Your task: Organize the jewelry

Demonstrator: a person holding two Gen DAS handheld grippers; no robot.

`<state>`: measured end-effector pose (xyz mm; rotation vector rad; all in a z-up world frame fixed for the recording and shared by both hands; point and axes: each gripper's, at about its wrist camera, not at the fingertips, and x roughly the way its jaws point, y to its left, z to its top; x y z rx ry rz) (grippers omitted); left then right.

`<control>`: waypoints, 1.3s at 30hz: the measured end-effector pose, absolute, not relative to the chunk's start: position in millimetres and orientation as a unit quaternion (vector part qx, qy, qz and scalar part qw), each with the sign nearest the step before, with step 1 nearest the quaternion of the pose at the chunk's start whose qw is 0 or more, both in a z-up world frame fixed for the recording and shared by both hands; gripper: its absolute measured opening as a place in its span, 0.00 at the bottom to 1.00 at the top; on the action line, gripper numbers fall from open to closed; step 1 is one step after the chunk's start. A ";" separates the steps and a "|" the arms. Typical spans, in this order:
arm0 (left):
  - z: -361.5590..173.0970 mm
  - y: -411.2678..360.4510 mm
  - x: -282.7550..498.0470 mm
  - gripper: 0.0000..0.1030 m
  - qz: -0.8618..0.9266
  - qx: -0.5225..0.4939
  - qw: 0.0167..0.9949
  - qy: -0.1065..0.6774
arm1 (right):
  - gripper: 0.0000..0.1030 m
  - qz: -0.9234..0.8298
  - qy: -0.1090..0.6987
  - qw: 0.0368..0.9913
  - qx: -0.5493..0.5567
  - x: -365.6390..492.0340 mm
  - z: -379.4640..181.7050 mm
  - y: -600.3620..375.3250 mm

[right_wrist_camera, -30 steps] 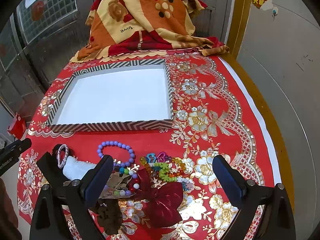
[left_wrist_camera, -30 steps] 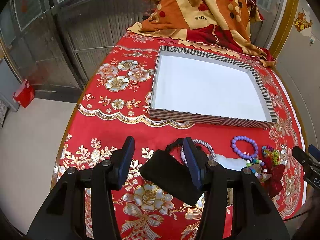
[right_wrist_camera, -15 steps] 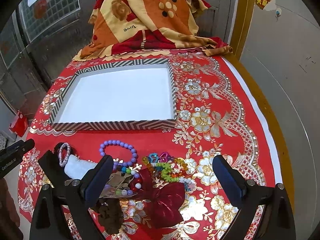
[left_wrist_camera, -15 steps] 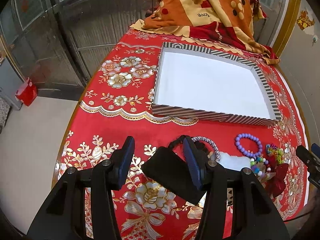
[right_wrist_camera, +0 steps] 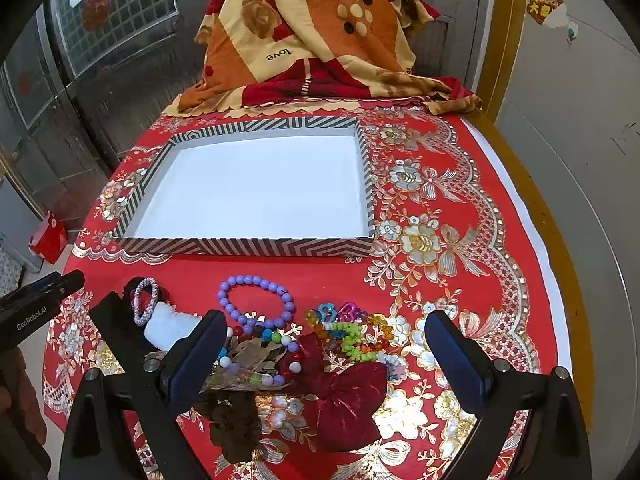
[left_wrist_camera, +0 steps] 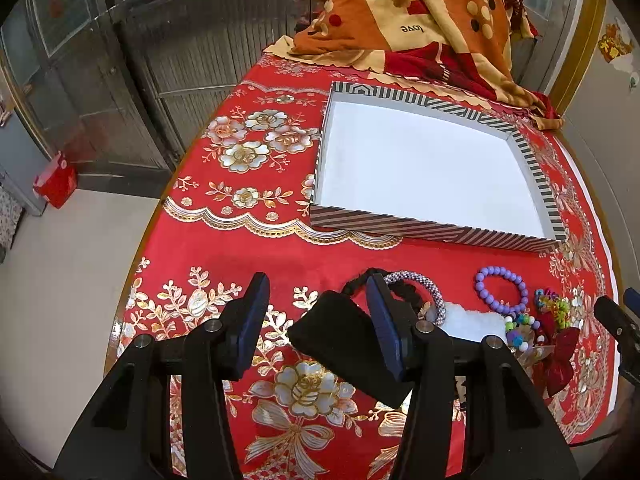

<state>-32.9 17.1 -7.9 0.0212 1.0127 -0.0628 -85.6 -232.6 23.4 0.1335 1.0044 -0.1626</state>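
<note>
Writing first: the word "love" is printed more than once on the orange and cream blanket (right_wrist_camera: 308,40) heaped at the far end of the table, and "GenRobot.AI" runs in white along the black body of the left gripper where it pokes in at the left edge of the right wrist view. A red paper ornament (right_wrist_camera: 545,2) on the right-hand wall carries gold characters too small to read. On to the edges: the striped tray (right_wrist_camera: 248,246), white inside, sits mid-table on the red floral cloth (right_wrist_camera: 440,208), with a strip of bare cloth between its near wall and the jewelry, and broad cloth to its right running out to the table's yellow rim. The jewelry is bunched near the front edge: a purple bead bracelet (right_wrist_camera: 256,298), a braided lilac bangle (left_wrist_camera: 426,292) leaning on a white pad (left_wrist_camera: 472,322), a black pouch (left_wrist_camera: 344,344), a tangle of coloured beads (right_wrist_camera: 352,334), a dark red bow (right_wrist_camera: 340,396) and a brown scrunchie (right_wrist_camera: 236,428). The left gripper (left_wrist_camera: 316,320) hovers with jaws parted and nothing clamped, the pouch's corner lying between them. The right gripper (right_wrist_camera: 324,356) is spread very wide over the bow and beads, gripping nothing.
</note>
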 end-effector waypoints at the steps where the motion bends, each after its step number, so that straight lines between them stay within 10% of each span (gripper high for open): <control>1: -8.0 17.0 -32.7 0.48 -0.030 0.010 0.874 0.485 | 0.95 -0.076 0.480 0.871 0.065 -85.6 23.6 -232.8; 39: -6.7 26.8 -32.0 0.48 -0.033 0.007 0.872 0.488 | 0.95 -0.023 0.487 0.871 0.070 -86.5 21.4 -226.0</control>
